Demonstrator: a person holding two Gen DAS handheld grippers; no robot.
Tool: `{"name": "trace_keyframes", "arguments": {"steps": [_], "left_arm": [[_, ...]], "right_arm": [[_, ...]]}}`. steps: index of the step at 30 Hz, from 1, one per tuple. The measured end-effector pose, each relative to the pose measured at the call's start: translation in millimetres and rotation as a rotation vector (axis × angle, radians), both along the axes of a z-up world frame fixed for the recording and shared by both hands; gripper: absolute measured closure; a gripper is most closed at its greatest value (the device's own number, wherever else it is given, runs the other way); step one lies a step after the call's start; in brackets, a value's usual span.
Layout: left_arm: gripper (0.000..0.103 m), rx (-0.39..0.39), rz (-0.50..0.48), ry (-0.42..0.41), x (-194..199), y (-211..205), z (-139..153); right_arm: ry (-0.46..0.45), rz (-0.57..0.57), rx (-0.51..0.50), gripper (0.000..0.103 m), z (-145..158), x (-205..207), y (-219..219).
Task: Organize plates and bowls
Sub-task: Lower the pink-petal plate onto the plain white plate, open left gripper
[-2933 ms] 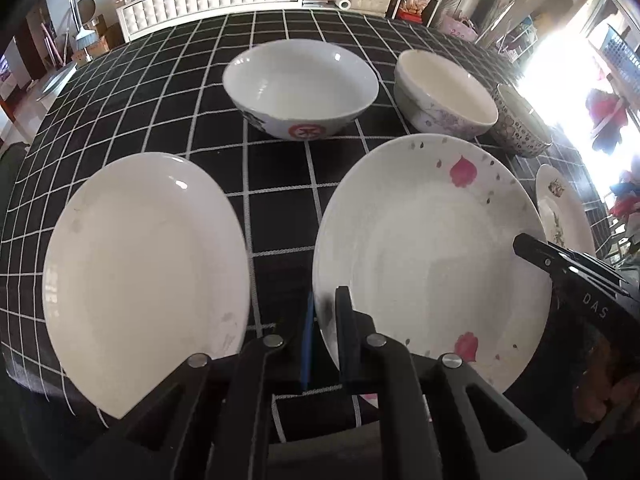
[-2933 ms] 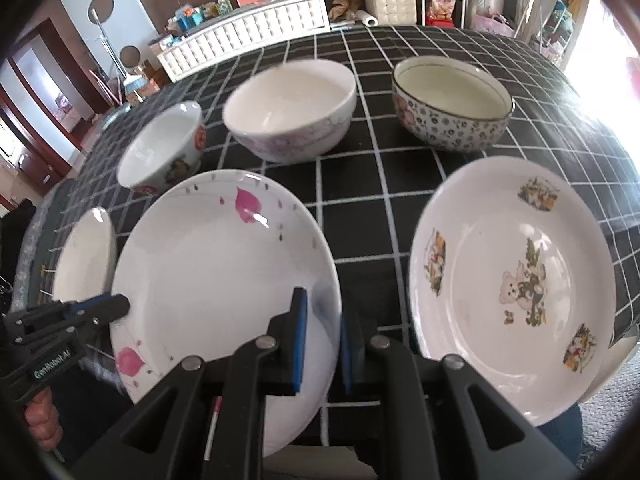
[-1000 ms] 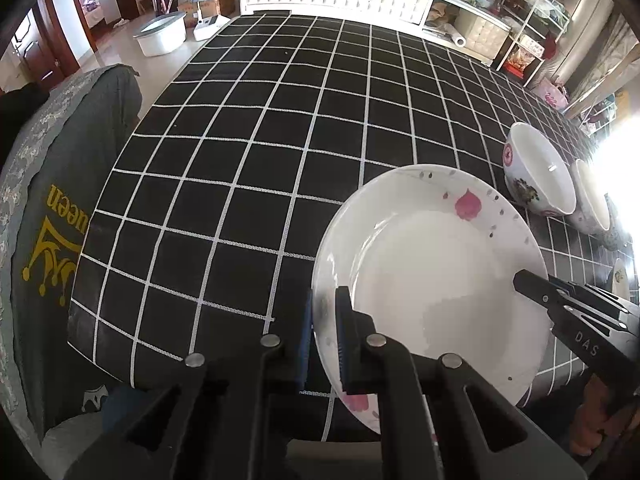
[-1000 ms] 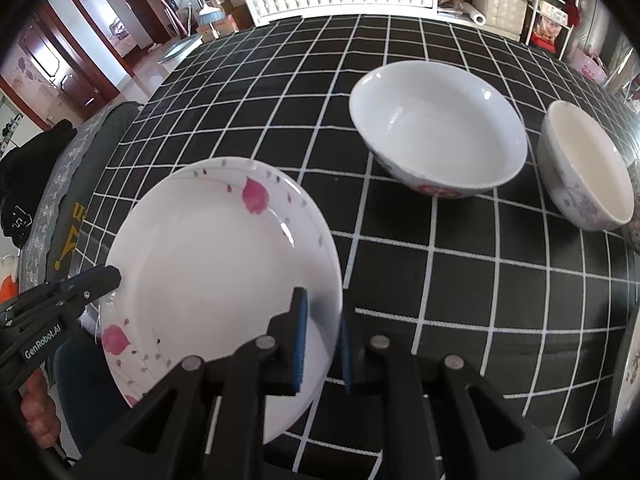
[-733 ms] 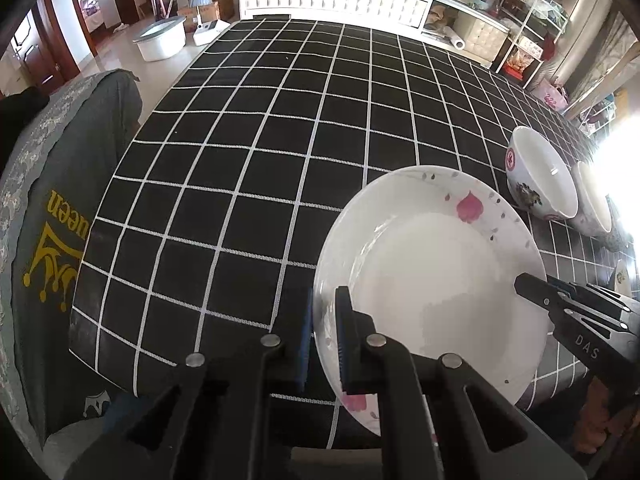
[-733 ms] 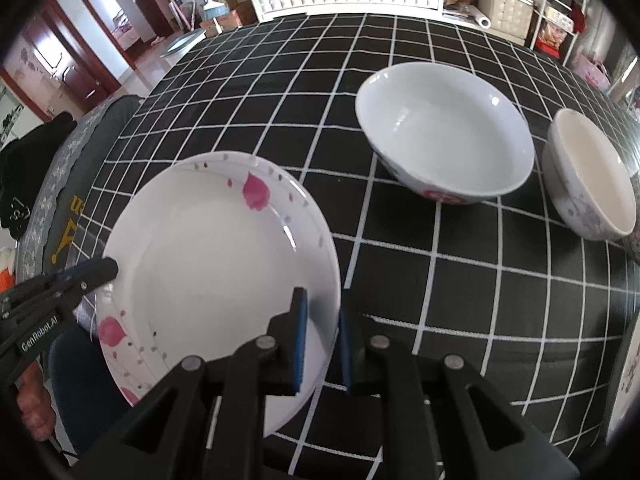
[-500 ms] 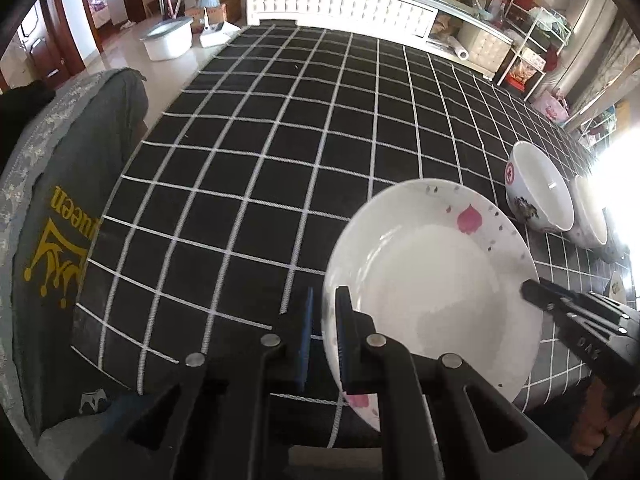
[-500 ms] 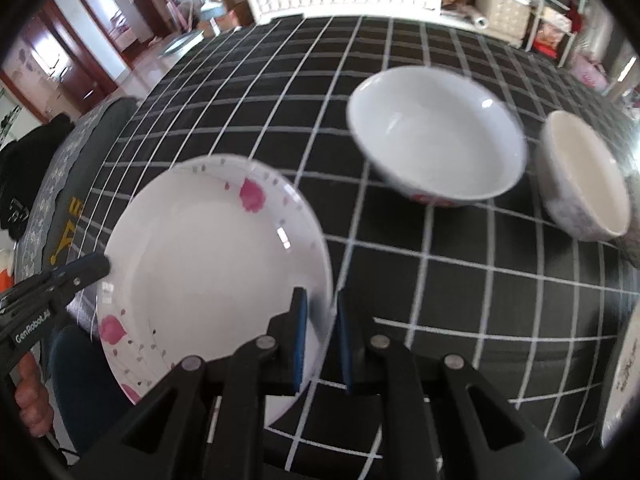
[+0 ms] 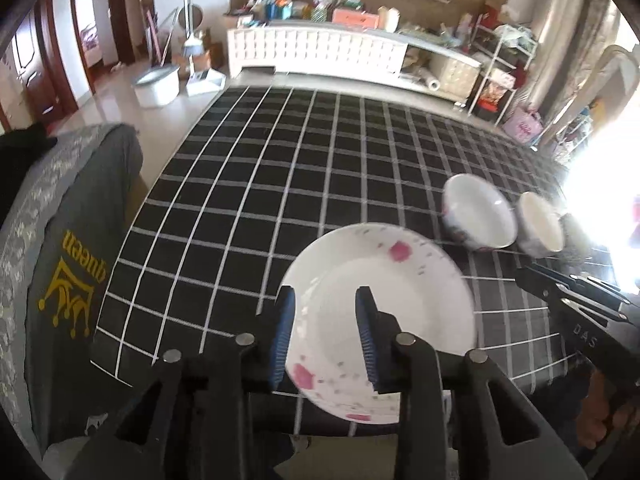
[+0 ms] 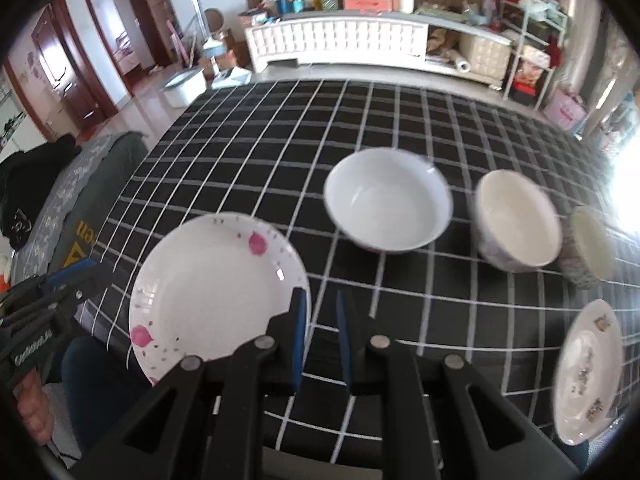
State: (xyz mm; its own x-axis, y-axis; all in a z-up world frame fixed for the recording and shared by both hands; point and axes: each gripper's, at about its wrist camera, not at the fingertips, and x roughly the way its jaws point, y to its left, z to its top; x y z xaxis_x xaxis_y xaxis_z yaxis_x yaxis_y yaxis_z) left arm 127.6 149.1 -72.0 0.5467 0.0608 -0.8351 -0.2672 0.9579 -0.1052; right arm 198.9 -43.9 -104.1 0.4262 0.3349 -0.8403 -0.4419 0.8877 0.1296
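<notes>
Plates first: the round white ceramic plate with pink petal marks (image 9: 380, 320) lies flat on the black tablecloth with white grid lines (image 9: 280, 184), at its near edge. It probably covers a second plain plate, though no frame shows one. The left gripper (image 9: 326, 336) hangs over the plate's left rim with its blue-padded jaws opening, their pads clear of the rim and holding nothing. The right gripper (image 10: 322, 340) sits just off the plate's right rim, jaws parted by a narrow gap with only cloth showing between them, so it has let go too. Beyond lie 3 bowls in a row: a wide white bowl (image 10: 388, 200), a cream bowl (image 10: 518, 226) and a patterned bowl (image 10: 588, 246), with a white plate bearing small printed pictures (image 10: 588, 372) at the right edge. That plate lies right of the stack, nearer the right gripper, so the next pick looks like its job.
</notes>
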Motion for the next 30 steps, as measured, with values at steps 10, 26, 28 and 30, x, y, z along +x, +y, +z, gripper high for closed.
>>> {"name": "trace_keyframes", "arguments": {"steps": [10, 26, 28, 30], "left_arm": [[0.061, 0.06, -0.084, -0.121, -10.5, -52.1, 49.0], [0.036, 0.079, -0.214, -0.217, 3.6, -146.4, 85.2], [0.036, 0.078, -0.239, -0.218, 7.5, -162.5, 86.3], [0.035, 0.072, -0.257, -0.215, 11.0, -176.7, 86.7]], "right_arm": [[-0.197, 0.055, 0.043, 0.05, 40.7, -31.7, -25.5], [-0.285, -0.047, 0.052, 0.011, 76.8, -23.5, -116.8], [-0.277, -0.05, 0.057, 0.009, 78.7, -22.4, -129.0], [-0.267, -0.067, 0.058, 0.009, 79.6, -20.7, -144.0]]}}
